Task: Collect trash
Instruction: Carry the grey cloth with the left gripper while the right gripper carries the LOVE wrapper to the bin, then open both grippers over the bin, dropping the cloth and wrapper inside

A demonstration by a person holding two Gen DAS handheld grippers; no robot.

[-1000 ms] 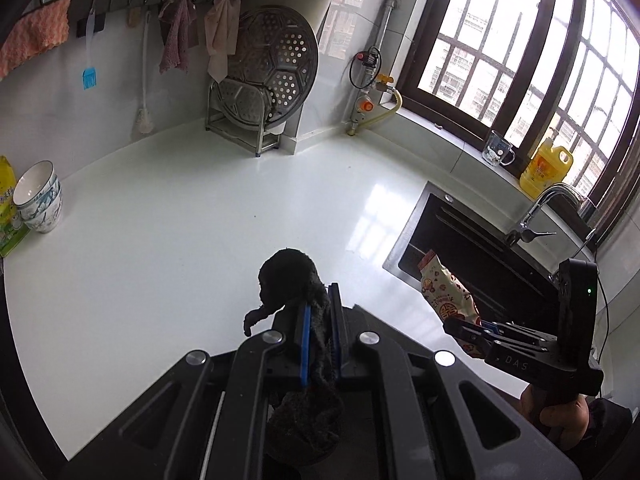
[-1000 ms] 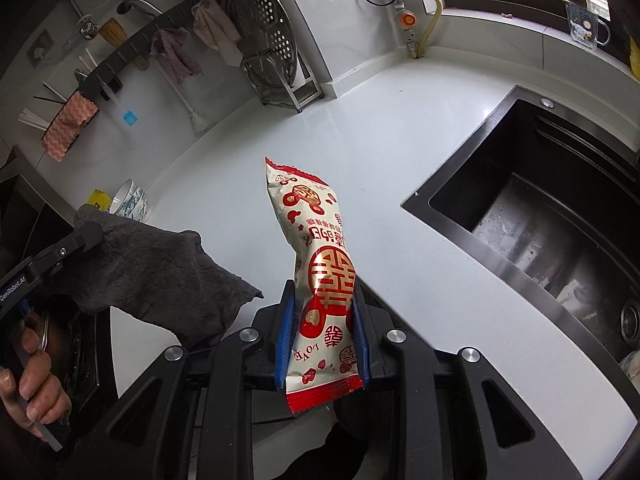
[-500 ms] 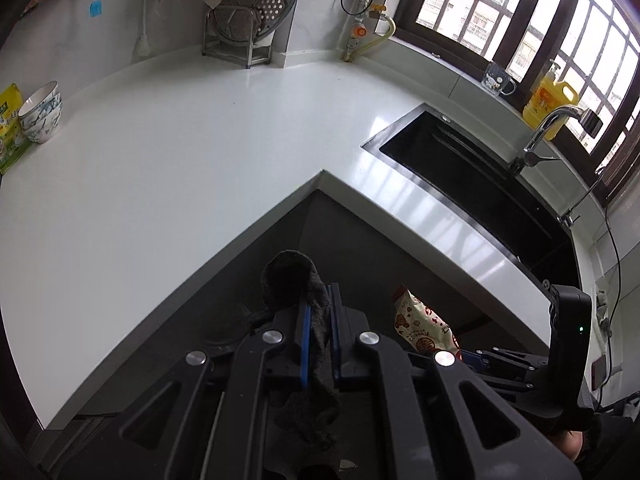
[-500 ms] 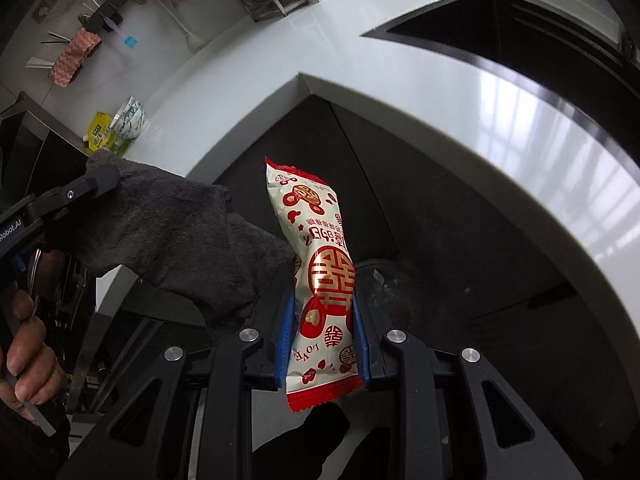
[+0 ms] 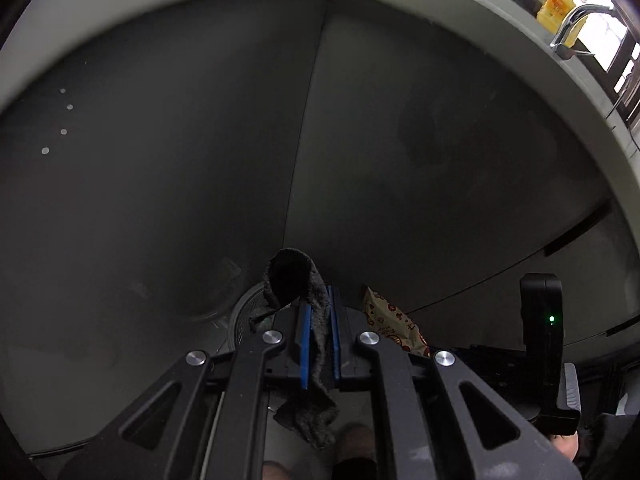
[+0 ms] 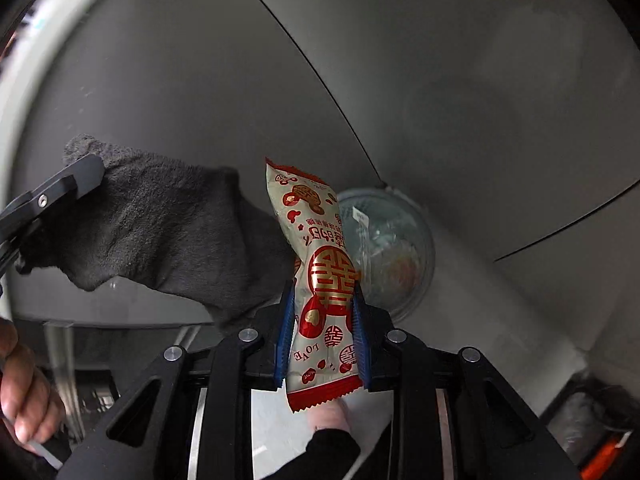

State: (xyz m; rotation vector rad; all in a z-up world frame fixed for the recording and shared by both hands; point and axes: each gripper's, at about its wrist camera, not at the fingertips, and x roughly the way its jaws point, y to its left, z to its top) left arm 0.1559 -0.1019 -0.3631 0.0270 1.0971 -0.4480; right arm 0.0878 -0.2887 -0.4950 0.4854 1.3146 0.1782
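My left gripper [image 5: 319, 300] is shut on a dark grey rag [image 5: 294, 276]; the rag [image 6: 160, 232] also shows in the right wrist view, hanging from the left gripper's fingers [image 6: 60, 188]. My right gripper [image 6: 322, 304] is shut on a white and red snack wrapper [image 6: 320, 268], held upright; the wrapper [image 5: 394, 330] peeks in the left wrist view. Below and behind the wrapper stands a round bin lined with a clear bag [image 6: 394, 252] holding some trash. Its rim [image 5: 246, 316] shows dimly under the rag.
Grey cabinet doors [image 5: 200, 140] fill both views, meeting at a corner seam. The white counter edge [image 5: 520, 36] curves above, with a tap [image 5: 576, 24] and a yellow bottle [image 5: 554, 4] at the top right. The floor lies below.
Both grippers have dropped from above the counter to below its edge, in front of the cabinets. The bin has come into view under them. Both still hold their items.
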